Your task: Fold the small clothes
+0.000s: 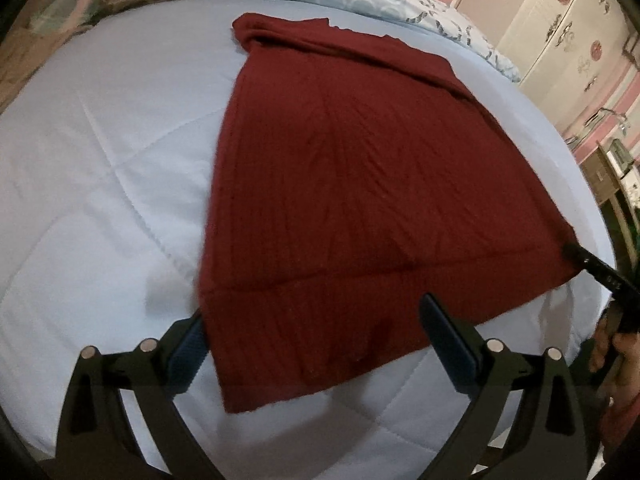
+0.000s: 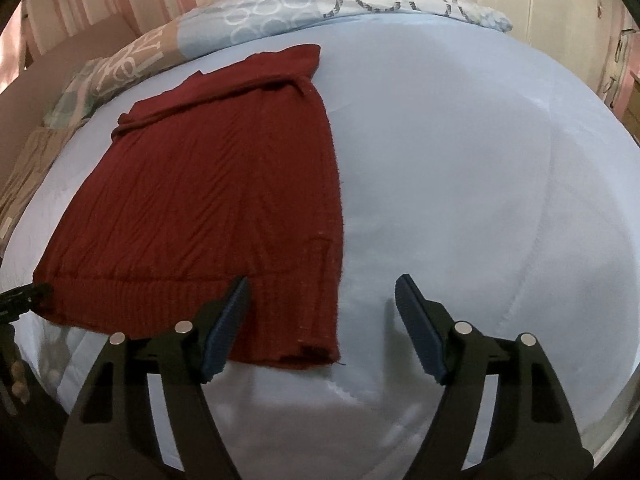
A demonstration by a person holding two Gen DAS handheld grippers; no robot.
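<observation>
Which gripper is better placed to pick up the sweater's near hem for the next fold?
Left, probably. The left gripper has open jaws straddling the red sweater hem. The right gripper is also open, but only its left jaw overlaps the sweater's corner; the other is over bare bedspread.

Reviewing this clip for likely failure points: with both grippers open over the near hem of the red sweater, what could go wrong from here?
1. The left gripper straddles the red sweater at its hem with jaws wide; closing may also pinch the pale blue quilt beneath.
2. The right gripper sits over the hem's right corner, one finger beyond the fabric, so it may catch only one layer.
3. The bunched far end could stay lumpy when folded.
</observation>
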